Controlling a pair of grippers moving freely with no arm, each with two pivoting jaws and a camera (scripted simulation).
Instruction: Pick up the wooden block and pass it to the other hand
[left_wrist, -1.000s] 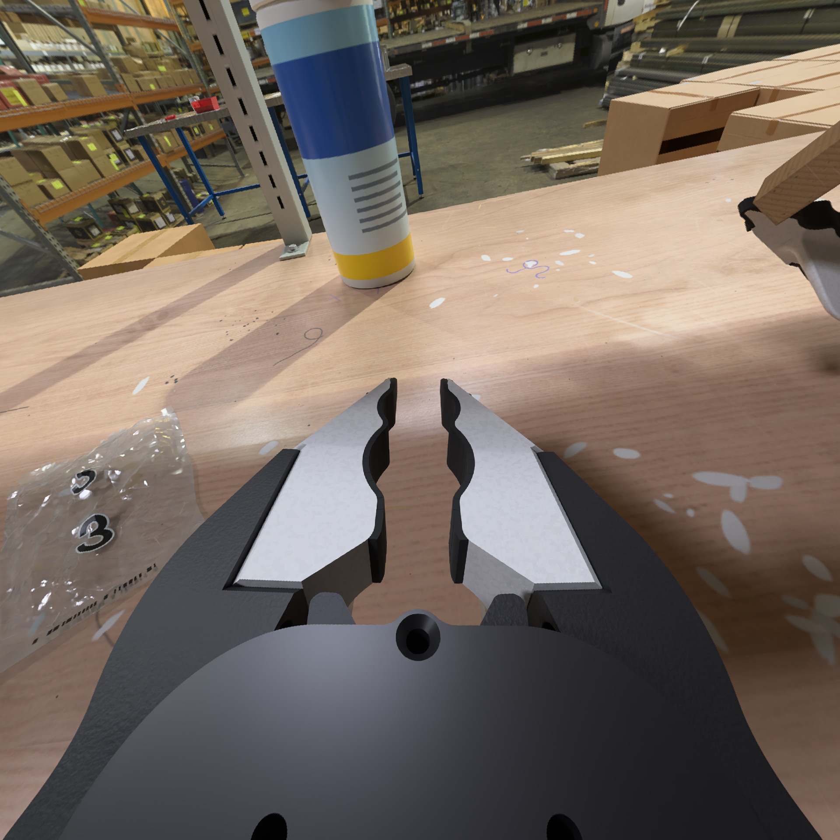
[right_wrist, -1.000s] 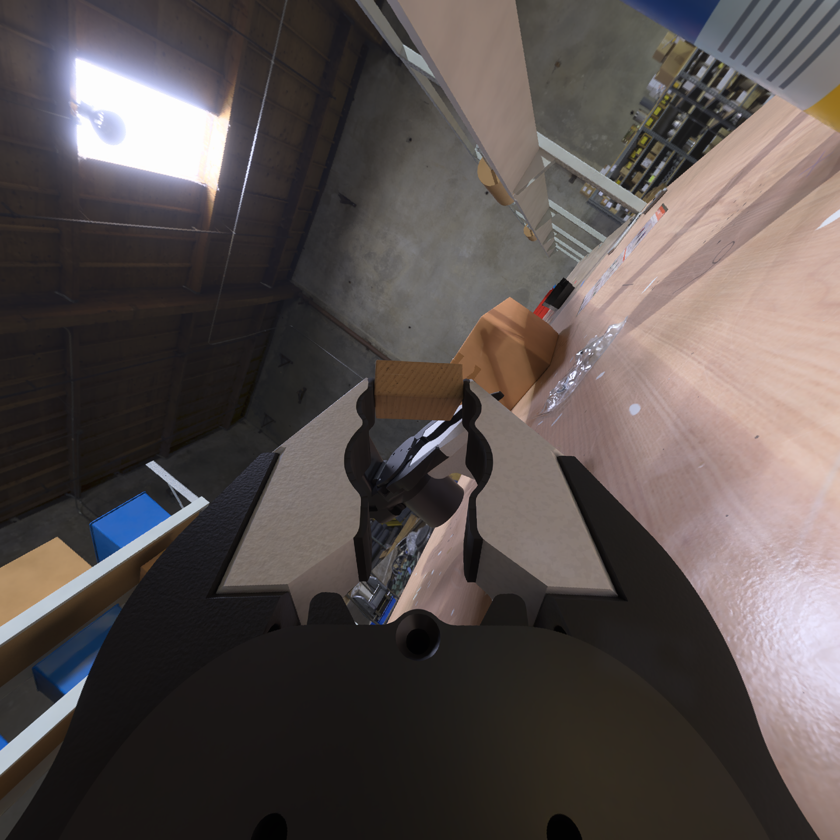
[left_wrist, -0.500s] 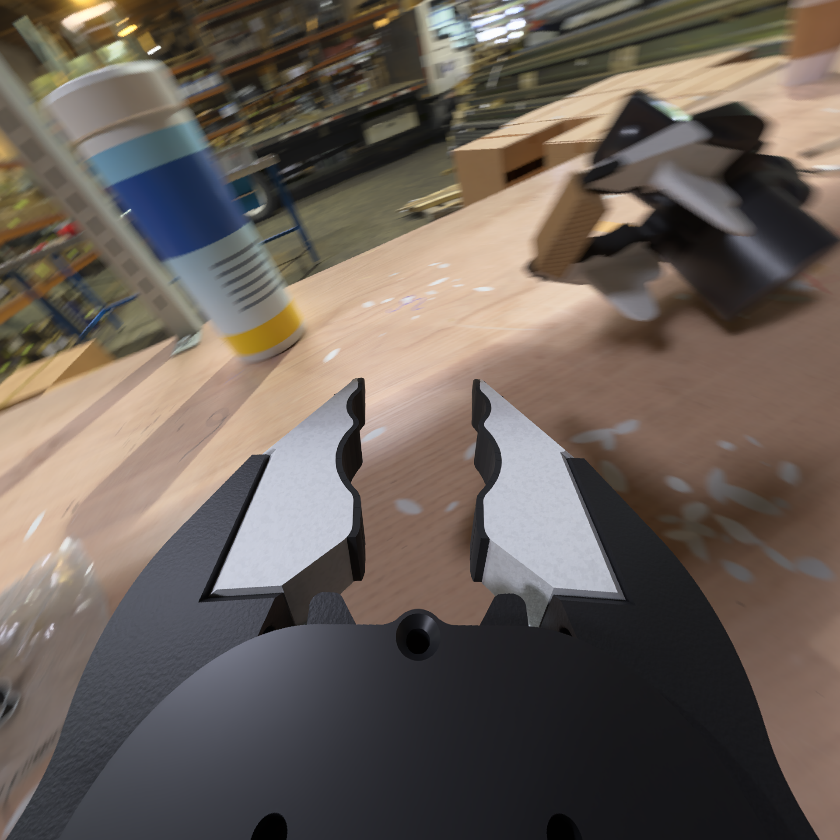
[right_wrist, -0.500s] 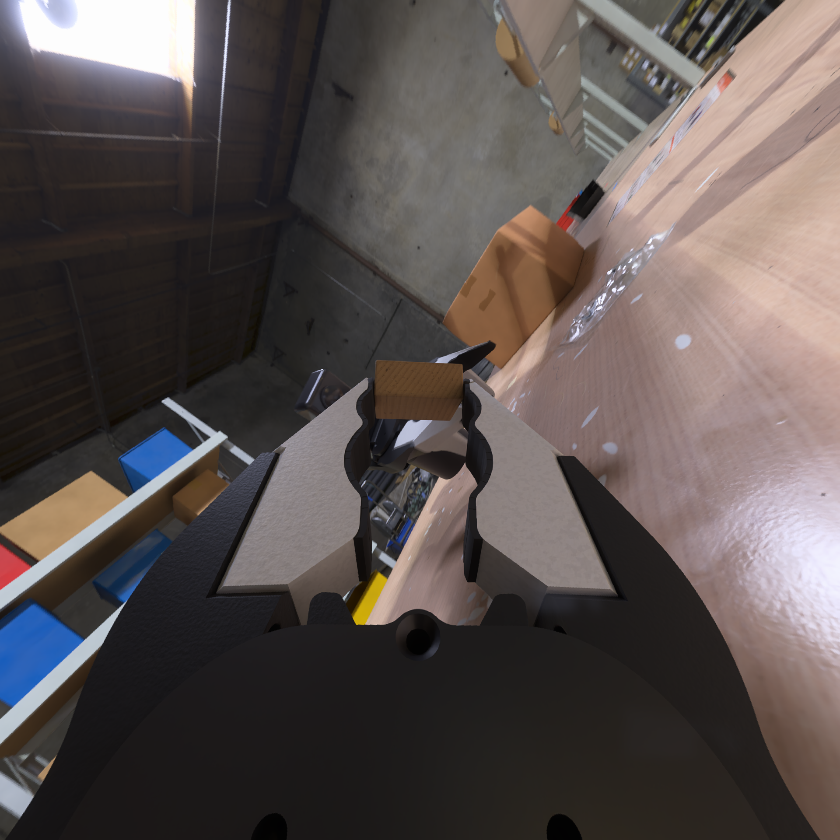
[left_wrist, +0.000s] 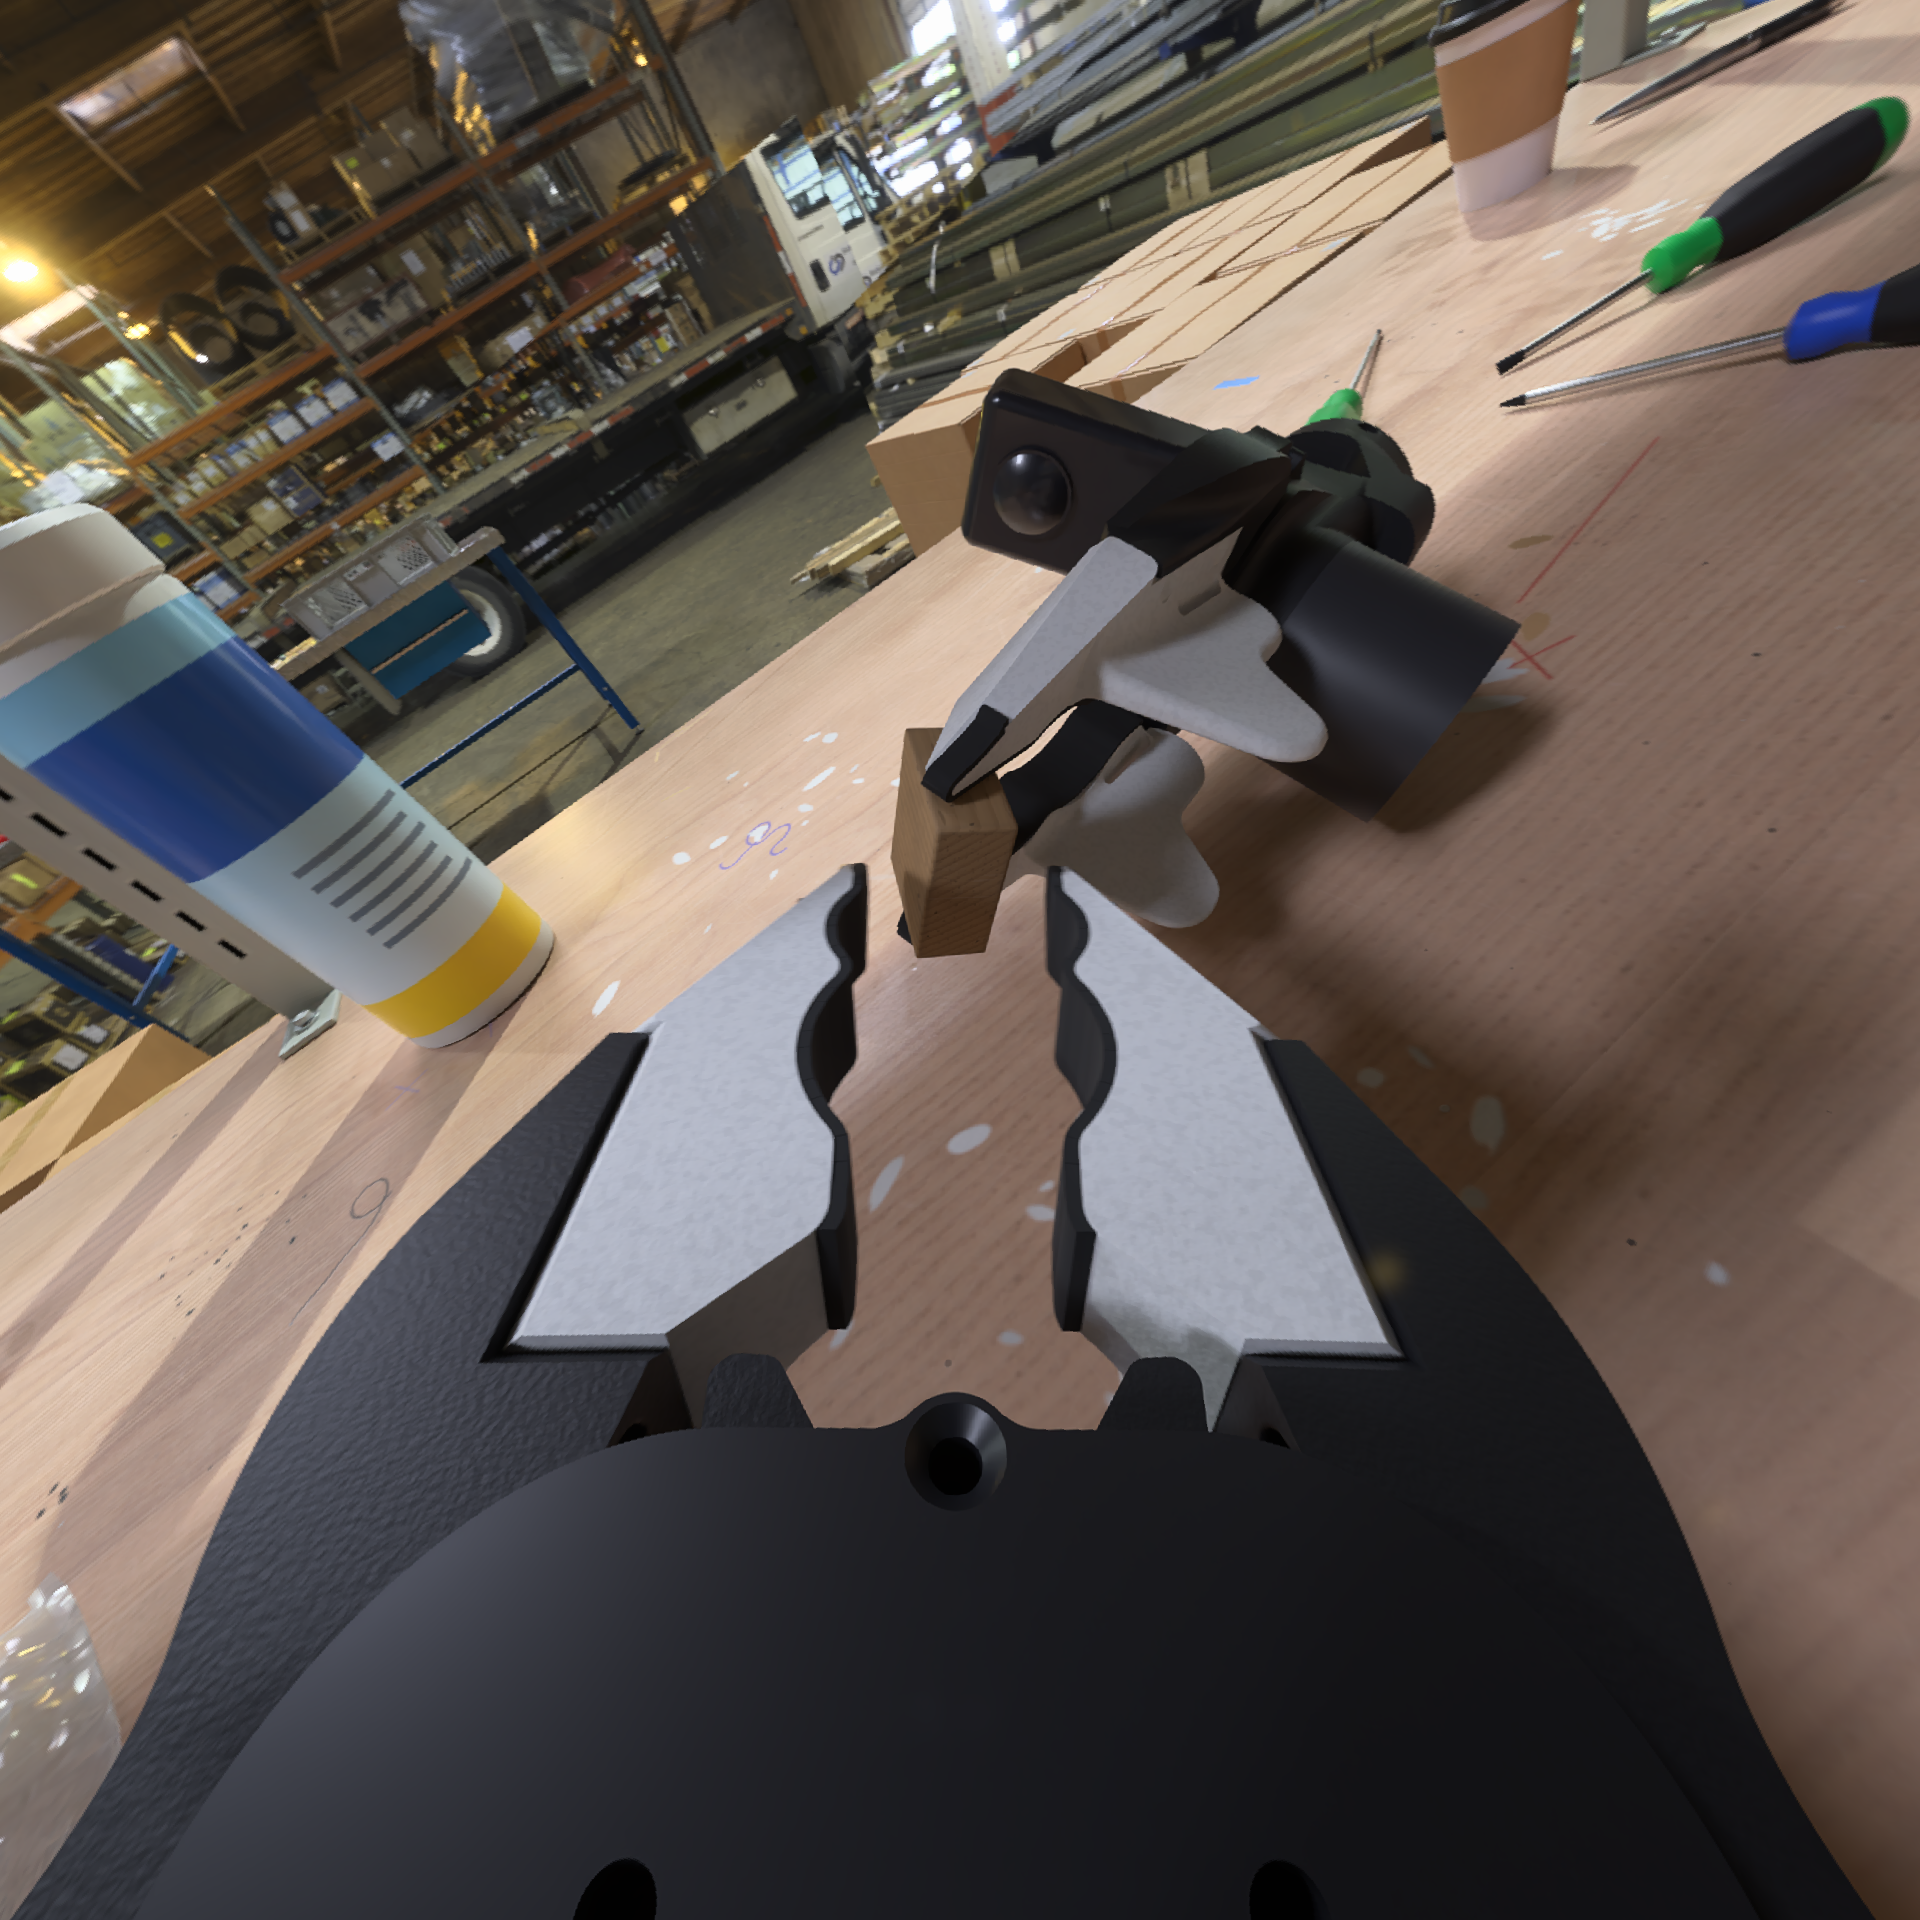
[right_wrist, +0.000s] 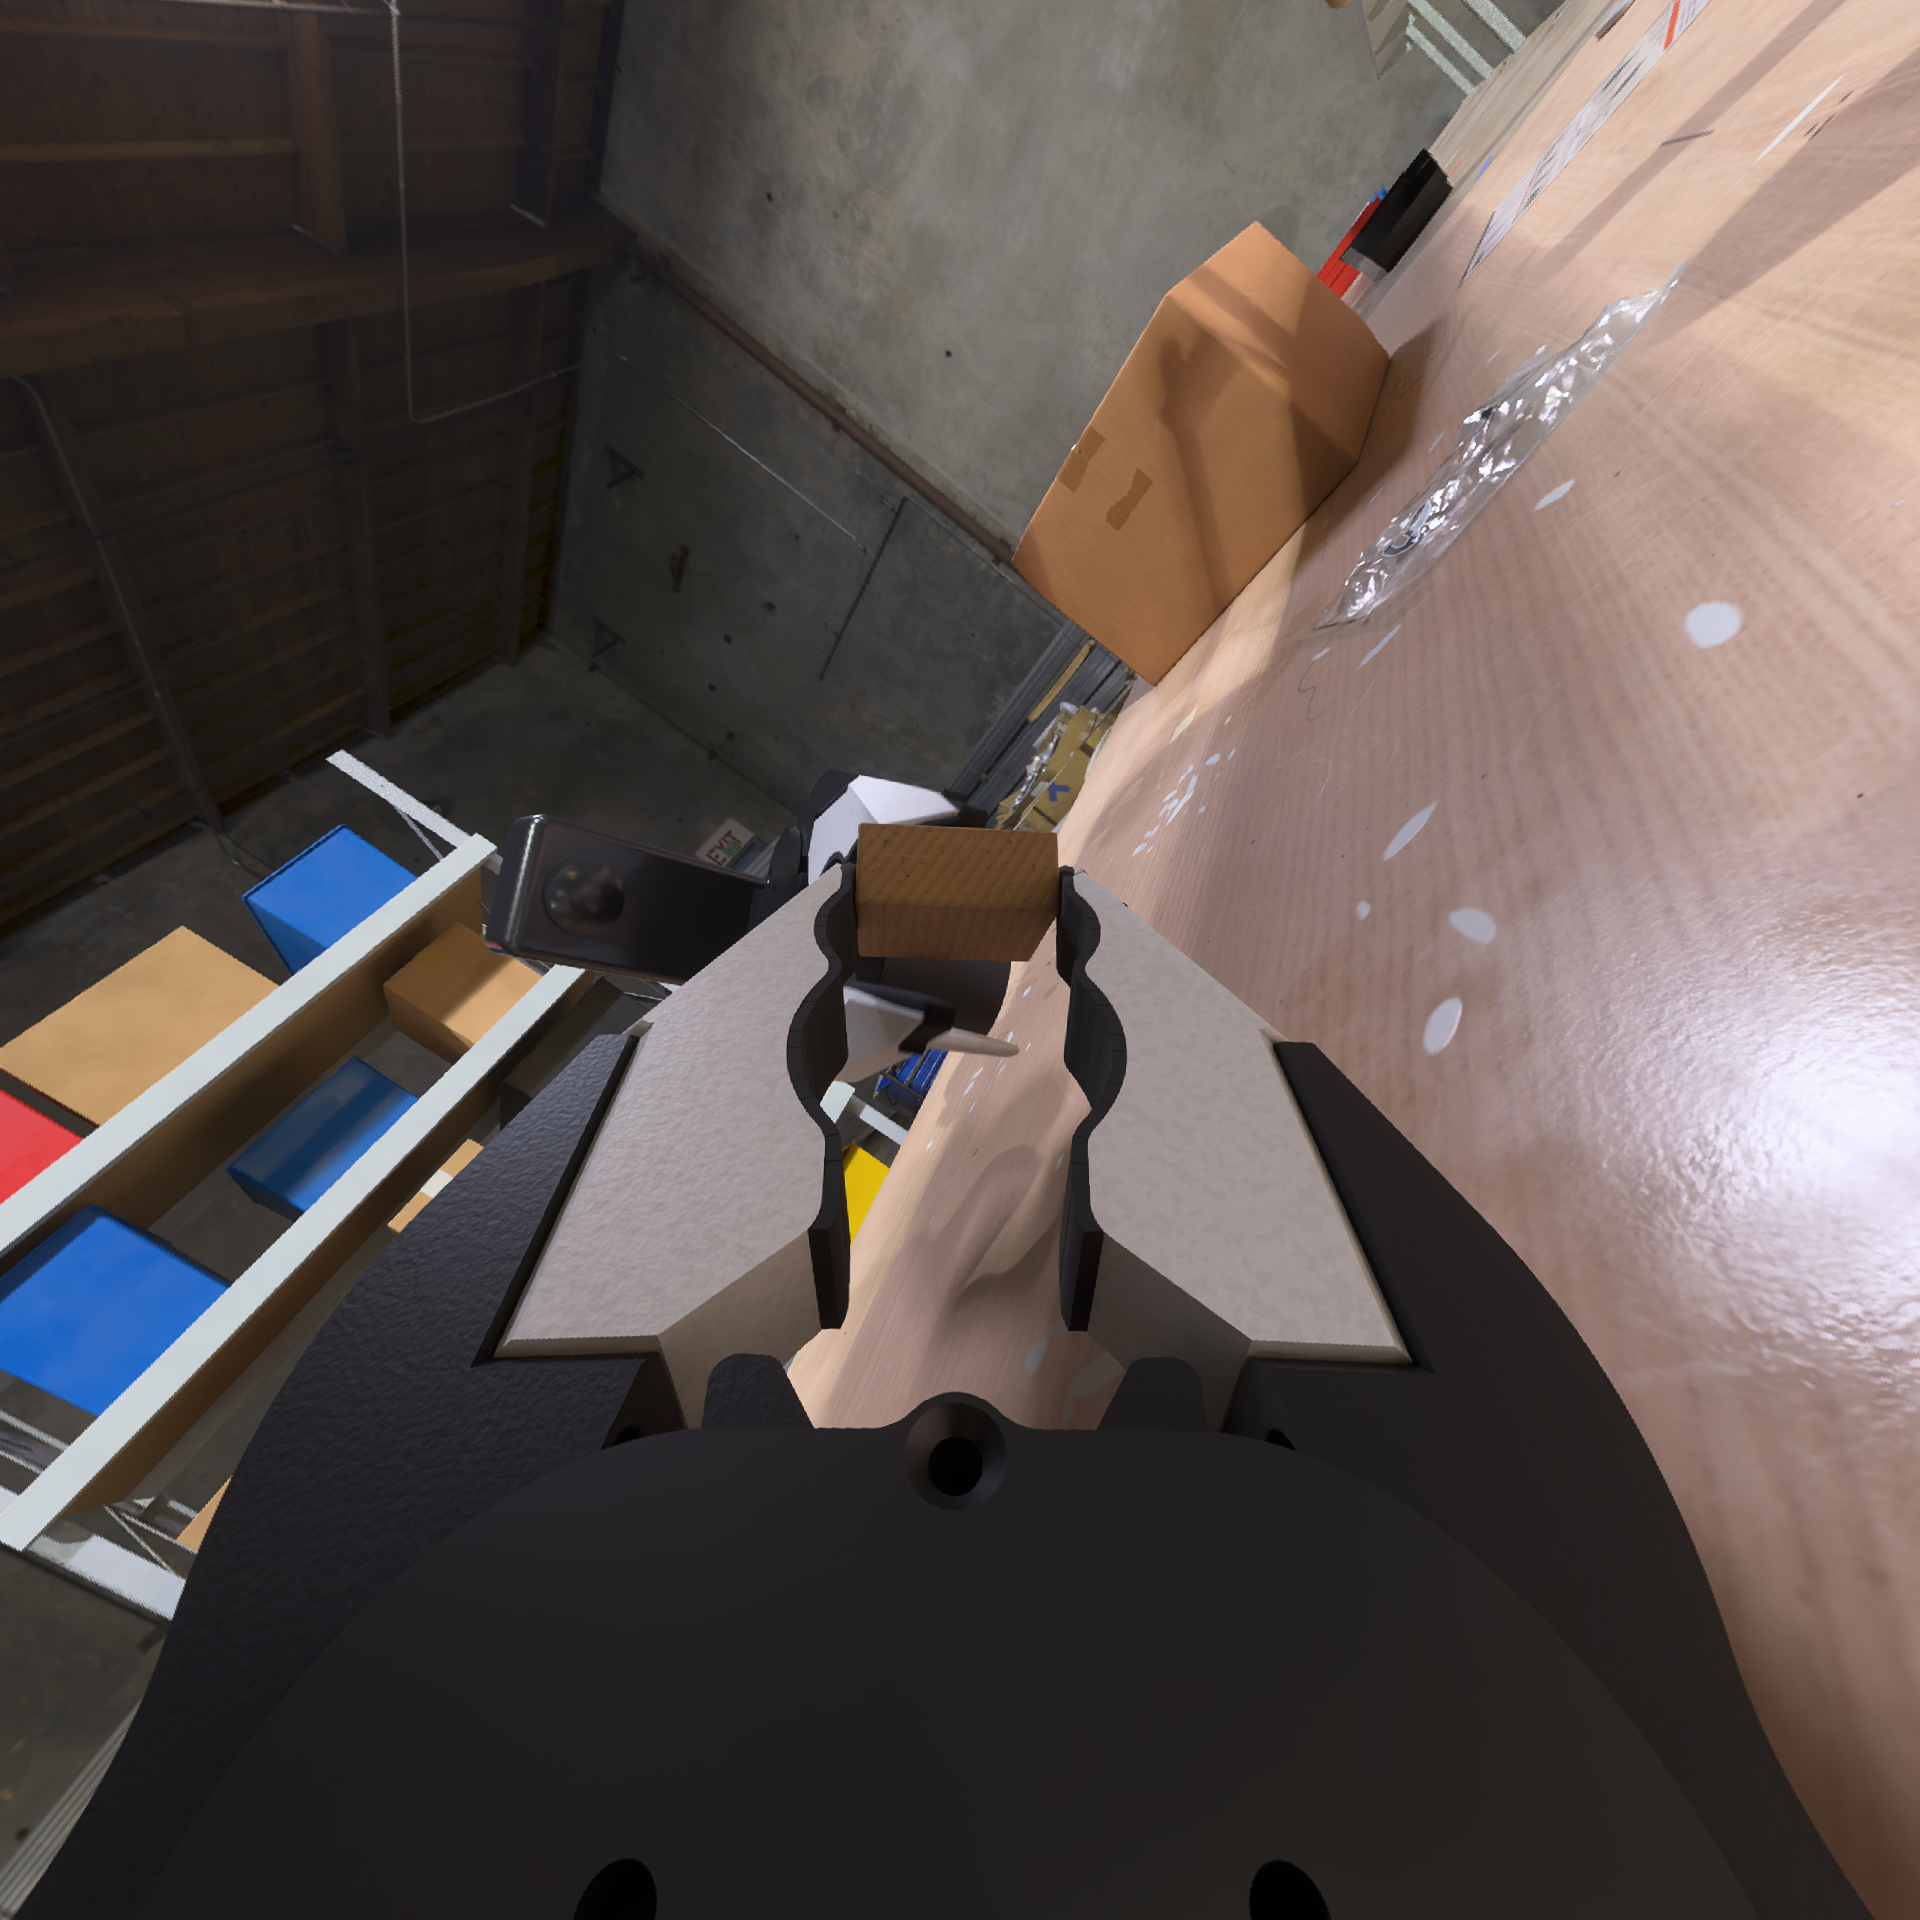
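The wooden block (left_wrist: 948, 871) is a small light-brown piece held above the wooden table (left_wrist: 1558, 1039). My right gripper (right_wrist: 956, 896) is shut on the wooden block (right_wrist: 951, 902) at its fingertips, rolled sideways. In the left wrist view the right gripper (left_wrist: 997, 790) comes in from the upper right and holds the block just beyond my left fingertips. My left gripper (left_wrist: 954, 902) is open and empty, with the block in line with the gap between its tips. The left gripper also shows in the right wrist view (right_wrist: 883, 935), partly hidden behind the block.
A tall white, blue and yellow canister (left_wrist: 260, 810) stands at the left. Screwdrivers (left_wrist: 1766, 208) and a paper cup (left_wrist: 1501, 99) lie at the far right. A clear plastic bag (right_wrist: 1496, 457) and a cardboard box (right_wrist: 1205, 447) are farther along the table.
My left gripper has opened wider and turned toward the right gripper, so the block now sits just ahead of its tips. The right gripper still holds the block and has come closer.
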